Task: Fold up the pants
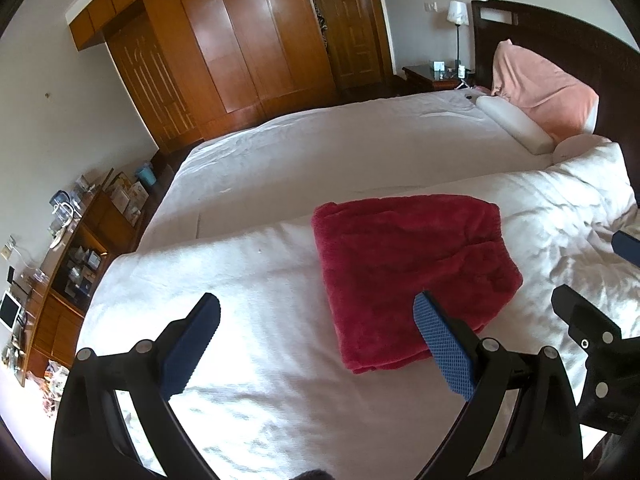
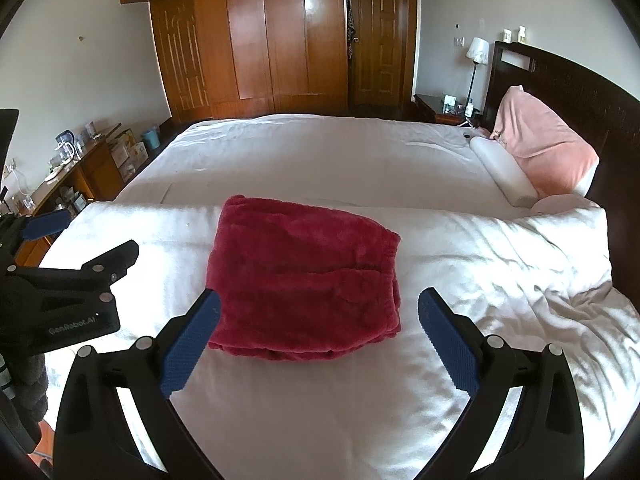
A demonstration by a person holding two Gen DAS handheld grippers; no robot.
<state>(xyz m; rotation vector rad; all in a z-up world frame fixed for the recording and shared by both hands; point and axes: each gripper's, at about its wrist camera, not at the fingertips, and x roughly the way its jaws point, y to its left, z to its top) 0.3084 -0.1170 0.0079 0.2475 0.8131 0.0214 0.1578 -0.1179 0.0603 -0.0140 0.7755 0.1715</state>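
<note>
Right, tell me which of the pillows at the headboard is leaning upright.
The salmon-pink pillow: it leans against the dark headboard, while the white bolster pillow lies flat.

left wrist: low over white bed (image 1: 280, 152), tilted | right wrist: level | shared: folded red fleece pants (image 1: 408, 268), wooden wardrobe (image 2: 264, 32)

Left tongs (image 1: 316, 320) and right tongs (image 2: 318, 314) both gape wide, empty
</note>
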